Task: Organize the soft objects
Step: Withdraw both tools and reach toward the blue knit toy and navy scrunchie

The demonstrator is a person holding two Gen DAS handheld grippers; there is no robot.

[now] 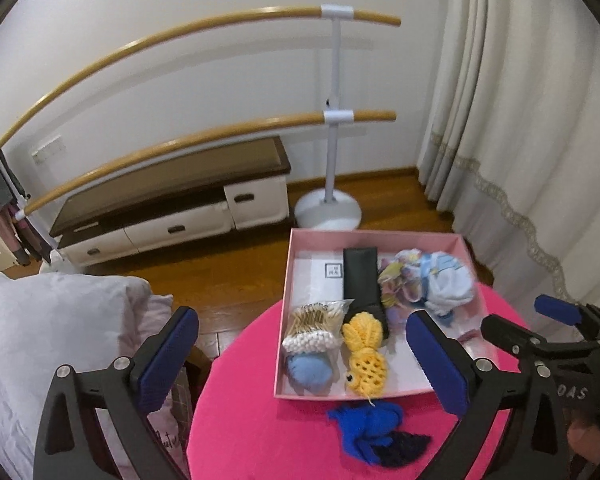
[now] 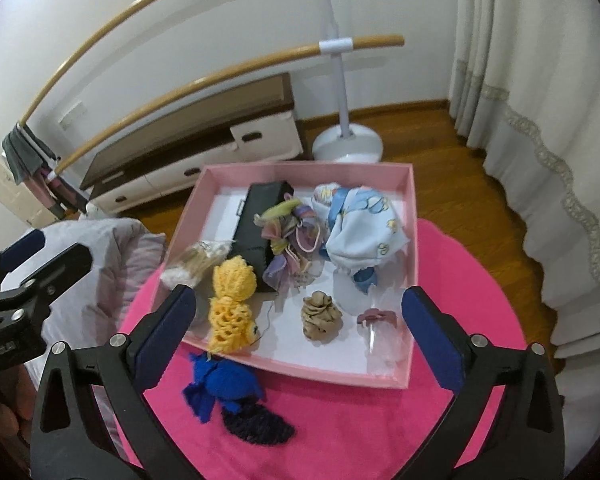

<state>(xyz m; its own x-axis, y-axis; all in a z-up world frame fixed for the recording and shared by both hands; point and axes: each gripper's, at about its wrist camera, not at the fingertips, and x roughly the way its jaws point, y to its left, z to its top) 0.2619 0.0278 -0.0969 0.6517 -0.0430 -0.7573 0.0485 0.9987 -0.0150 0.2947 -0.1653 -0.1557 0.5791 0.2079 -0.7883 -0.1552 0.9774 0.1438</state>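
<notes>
Both my sets of jaws are spread as wide as they go right now, nothing between them. The left gripper (image 1: 302, 354) hangs above the pink counter (image 1: 260, 420), tilted down toward it, and touches nothing. The right gripper (image 2: 298, 332) sits the same way, angled down over the near edge of the pink box (image 2: 300, 368), empty.

The blue crochet toy (image 2: 224, 386) lies on the counter just in front of the box — outside it, free of either gripper. The yellow crochet toy (image 2: 232, 304) is inside, its lower end at the near wall. Beside it in the box: a bag of cotton swabs (image 1: 312, 326), a black case (image 2: 256, 232), a tan scrunched cloth (image 2: 322, 314) and a light blue printed cloth (image 2: 360, 232) toward the far right corner.
</notes>
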